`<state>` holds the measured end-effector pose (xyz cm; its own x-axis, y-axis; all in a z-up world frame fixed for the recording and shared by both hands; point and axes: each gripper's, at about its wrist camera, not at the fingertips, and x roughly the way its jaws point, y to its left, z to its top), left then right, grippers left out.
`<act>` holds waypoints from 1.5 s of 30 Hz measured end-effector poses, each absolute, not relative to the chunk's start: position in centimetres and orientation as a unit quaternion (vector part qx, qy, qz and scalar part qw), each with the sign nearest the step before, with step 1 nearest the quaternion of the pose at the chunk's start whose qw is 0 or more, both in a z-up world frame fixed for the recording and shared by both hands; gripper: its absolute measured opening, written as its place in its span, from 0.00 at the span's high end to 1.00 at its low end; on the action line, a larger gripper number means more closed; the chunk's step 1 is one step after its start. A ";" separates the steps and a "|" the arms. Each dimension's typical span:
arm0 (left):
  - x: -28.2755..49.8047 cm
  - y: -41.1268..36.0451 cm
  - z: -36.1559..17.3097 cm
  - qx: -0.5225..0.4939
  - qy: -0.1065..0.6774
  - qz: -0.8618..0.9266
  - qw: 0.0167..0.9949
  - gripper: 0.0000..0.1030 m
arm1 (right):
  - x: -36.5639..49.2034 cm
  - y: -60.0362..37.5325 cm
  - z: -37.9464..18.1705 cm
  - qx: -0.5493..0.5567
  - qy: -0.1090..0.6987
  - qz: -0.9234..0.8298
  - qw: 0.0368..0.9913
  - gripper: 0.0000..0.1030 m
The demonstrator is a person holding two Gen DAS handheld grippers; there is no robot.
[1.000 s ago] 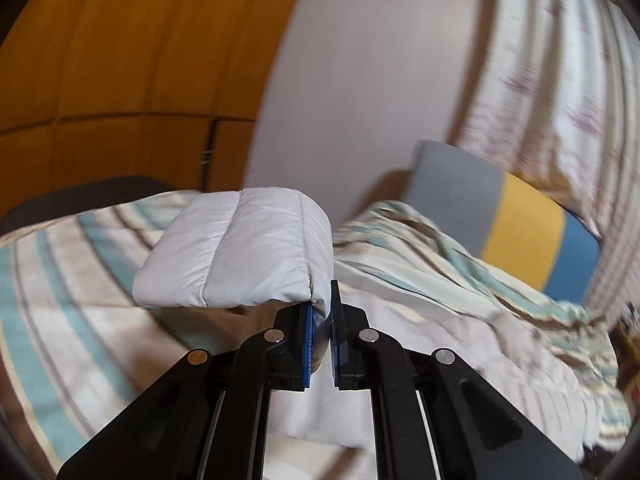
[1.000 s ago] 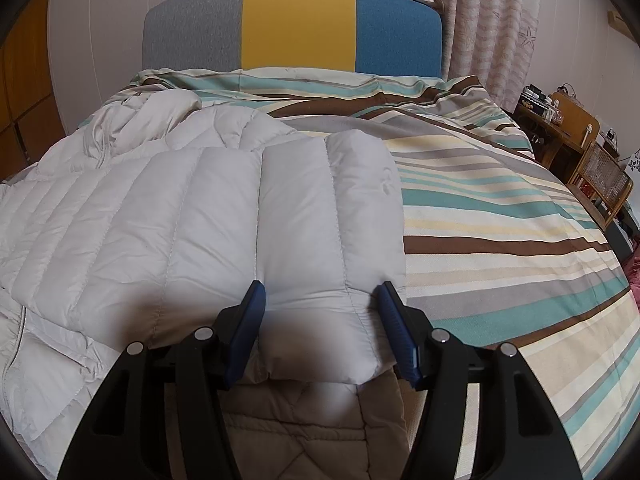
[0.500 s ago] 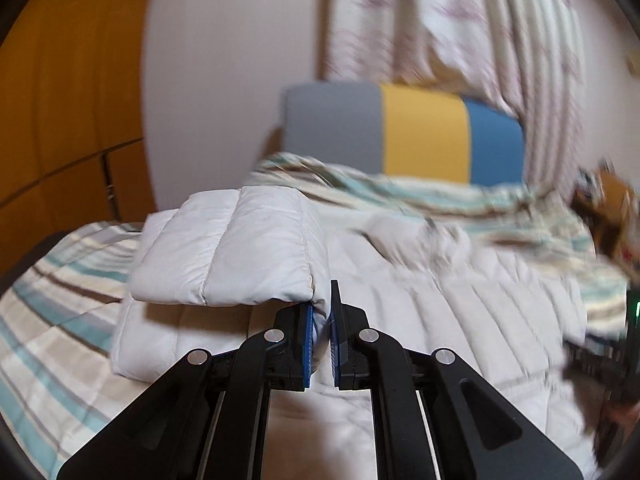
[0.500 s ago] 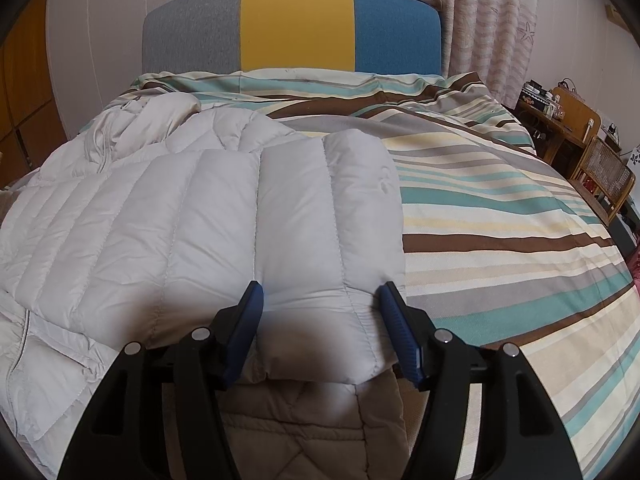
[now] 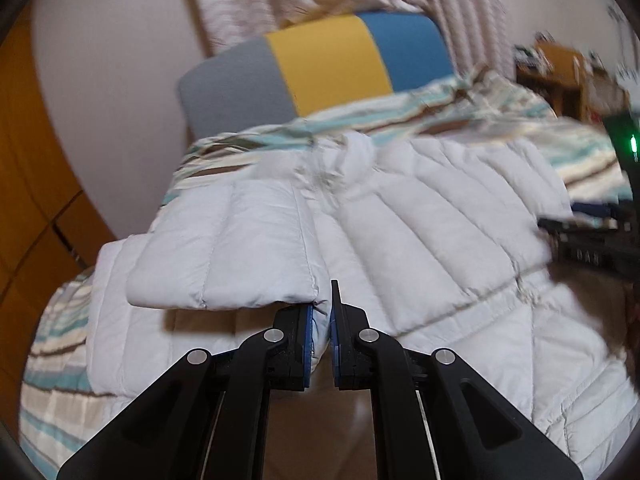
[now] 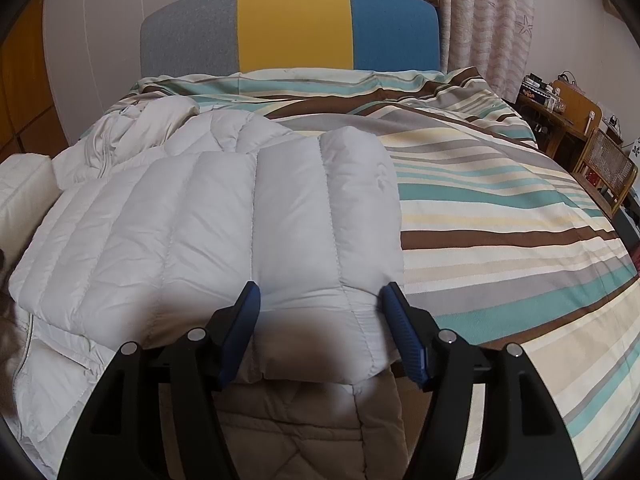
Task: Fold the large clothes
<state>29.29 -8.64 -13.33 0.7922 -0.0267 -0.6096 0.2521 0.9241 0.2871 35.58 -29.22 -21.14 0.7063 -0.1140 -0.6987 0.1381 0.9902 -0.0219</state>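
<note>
Pinching the jacket sleeve (image 5: 224,264), left gripper (image 5: 320,332); right gripper (image 6: 320,332) spread.

The left wrist view is motion-blurred; the right gripper (image 5: 592,240) is cut off at its edge, and shelf clutter (image 6: 540,84) is too small to identify.

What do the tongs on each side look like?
Both the left tongs and right tongs have glossy black linkage arms with round silver rivets and blue ribbed pads on the fingers. No cables or sleeves show; faint lettering appears on the right unit's body in the left view.
</note>
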 end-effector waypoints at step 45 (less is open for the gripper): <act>34.9 10.0 -15.8 -0.059 0.387 0.064 0.918 0.59 | 38.3 -21.3 -20.1 0.076 0.387 0.083 0.915 0.90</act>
